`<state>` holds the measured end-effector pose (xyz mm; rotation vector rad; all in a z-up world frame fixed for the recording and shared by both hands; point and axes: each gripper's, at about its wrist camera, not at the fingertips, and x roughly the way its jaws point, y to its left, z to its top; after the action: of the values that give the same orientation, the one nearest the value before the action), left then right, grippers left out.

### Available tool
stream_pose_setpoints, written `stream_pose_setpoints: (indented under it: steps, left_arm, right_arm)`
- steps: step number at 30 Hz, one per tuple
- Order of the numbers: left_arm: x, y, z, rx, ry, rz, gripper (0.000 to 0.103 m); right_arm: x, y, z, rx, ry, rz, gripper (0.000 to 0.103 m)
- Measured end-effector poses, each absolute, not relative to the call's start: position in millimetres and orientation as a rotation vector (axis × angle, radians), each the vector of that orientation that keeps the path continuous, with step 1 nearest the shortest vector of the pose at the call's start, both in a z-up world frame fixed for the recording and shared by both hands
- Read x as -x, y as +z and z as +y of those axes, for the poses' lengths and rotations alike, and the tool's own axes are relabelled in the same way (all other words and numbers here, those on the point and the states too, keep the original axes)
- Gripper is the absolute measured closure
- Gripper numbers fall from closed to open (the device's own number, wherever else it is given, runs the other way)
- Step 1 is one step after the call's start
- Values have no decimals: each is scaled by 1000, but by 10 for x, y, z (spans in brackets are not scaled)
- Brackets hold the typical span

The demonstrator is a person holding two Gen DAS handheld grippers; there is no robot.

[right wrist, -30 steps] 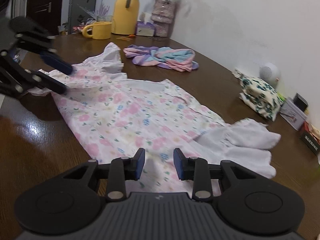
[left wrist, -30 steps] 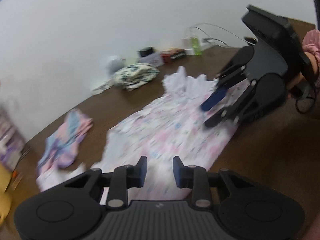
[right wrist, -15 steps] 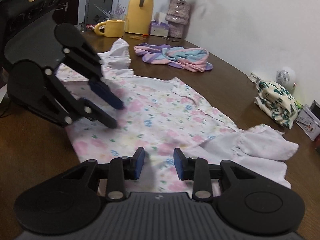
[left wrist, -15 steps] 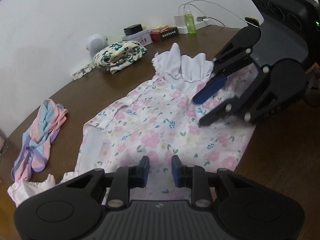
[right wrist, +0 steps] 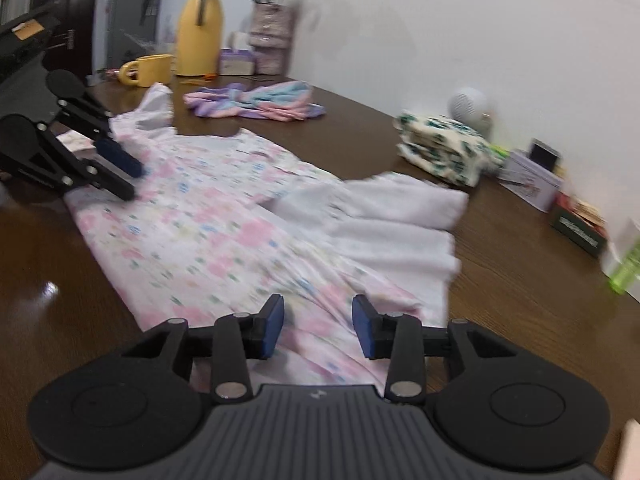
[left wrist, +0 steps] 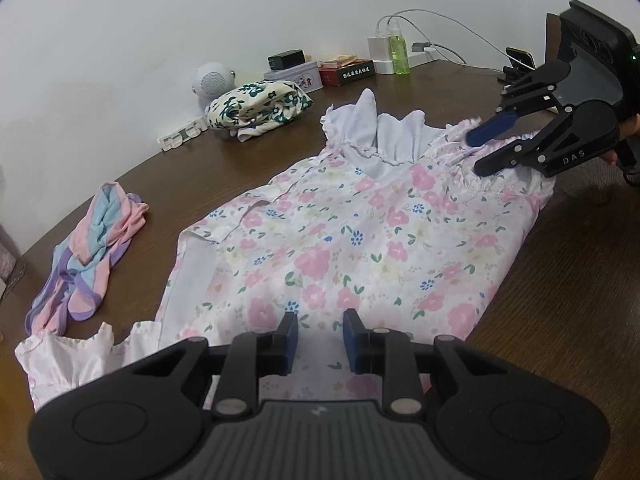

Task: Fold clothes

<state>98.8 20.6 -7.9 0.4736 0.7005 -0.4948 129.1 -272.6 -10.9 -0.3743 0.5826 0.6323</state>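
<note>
A white dress with pink and blue flowers lies flat on the brown table; it also shows in the right wrist view. Its white ruffled sleeves lie at the far end in the left wrist view. My left gripper is open just above the dress's near hem, holding nothing; it shows at left in the right wrist view. My right gripper is open over the dress's shoulder end, holding nothing; it shows at upper right in the left wrist view.
A pastel striped garment and a folded green-flowered cloth lie on the table. By the wall stand a white speaker, tins, a charger and a green bottle. A yellow jug, mug and vase stand at the far end.
Both grippers dropped closer to the dress. My right gripper slid from the dress's middle to its shoulder end and opened wider. My left gripper settled over the hem.
</note>
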Motion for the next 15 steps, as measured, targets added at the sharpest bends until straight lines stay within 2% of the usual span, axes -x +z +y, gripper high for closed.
stream_pose_setpoints:
  steps: [5,8,9,10,11,13,15]
  left_arm:
    - [-977,-46,201,-470,-480,709,78]
    - [-863,90,266,-439,-486,661,68]
    - [-787,172,309,-426,-492,631,61]
    - [-698,247,356,-422,-485,601,48]
    - [-608,321,403,-417,-477,572,42]
    - [-402,438,518,-418,-443,524,20]
    - [-196,505,660,-420,-407,498,13]
  right_arm:
    - [-1247,-64,-2841,307,583,553,66]
    - [-1104,94,-2874,233,575,484,64]
    - [-1030,152,-2863,217,581,460,60]
    - [-953,208,-2845,205,587,437,57]
    - [-876,254,-2817,202,591,418,55]
    - [-729,311,-2720,213,595,393,43]
    - [-605,333,-2600,228,612,382,33]
